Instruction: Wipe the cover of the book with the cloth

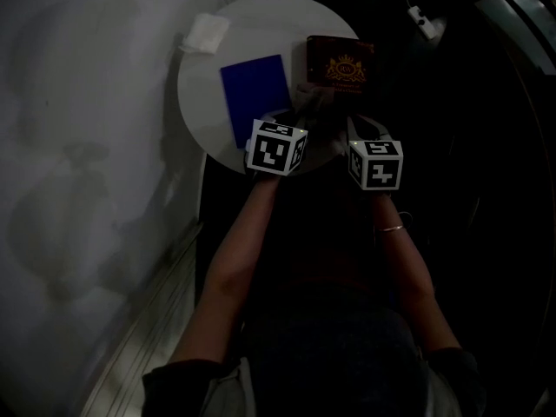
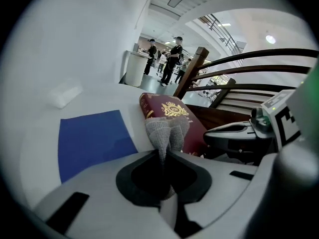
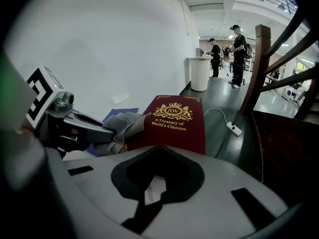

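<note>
Left hand-held gripper (image 2: 164, 152) pinches cloth (image 2: 167, 130); right one (image 3: 156, 159) seemingly grips book (image 3: 175, 124) beside blue sheet (image 1: 254, 95).

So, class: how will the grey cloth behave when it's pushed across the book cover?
The cloth is probably floppy: it droops in folds from the left tongs. Likely light: a small pinch holds it. Its weave should drag, not slide, on the book.

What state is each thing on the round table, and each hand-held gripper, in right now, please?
Book: closed, lying flat, cover up.
Grey cloth: bunched, pinched at one end, draped on the book's cover.
Left hand-held gripper: shut on the grey cloth.
Right hand-held gripper: jaws together, nothing visible between them.
Blue sheet: lying flat, uncovered.
</note>
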Available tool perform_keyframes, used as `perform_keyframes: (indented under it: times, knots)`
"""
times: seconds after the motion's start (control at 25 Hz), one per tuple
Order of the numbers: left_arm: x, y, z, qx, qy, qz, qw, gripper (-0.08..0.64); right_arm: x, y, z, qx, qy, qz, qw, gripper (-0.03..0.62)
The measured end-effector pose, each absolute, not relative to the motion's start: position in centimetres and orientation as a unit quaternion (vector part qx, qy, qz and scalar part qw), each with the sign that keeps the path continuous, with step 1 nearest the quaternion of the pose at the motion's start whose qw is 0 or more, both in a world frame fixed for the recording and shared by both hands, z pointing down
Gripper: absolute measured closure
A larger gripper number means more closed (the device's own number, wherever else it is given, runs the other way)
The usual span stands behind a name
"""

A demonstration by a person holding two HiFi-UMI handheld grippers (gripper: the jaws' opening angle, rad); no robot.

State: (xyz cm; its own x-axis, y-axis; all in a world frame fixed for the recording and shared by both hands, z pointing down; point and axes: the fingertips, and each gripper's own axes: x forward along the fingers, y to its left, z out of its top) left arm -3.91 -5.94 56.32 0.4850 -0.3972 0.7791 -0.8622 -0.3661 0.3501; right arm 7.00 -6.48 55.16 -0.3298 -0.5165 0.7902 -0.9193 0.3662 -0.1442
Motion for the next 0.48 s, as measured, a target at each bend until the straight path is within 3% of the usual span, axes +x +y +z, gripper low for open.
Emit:
perform_keyframes:
  times: [0.48]
  knots:
    - [-8.0, -11.3, 55.1, 0.750, -0.465, 0.298, 0.365, 0.526, 7.5, -8.3, 54.9, 0.470, -0.760, 0.298, 0.335, 0.563]
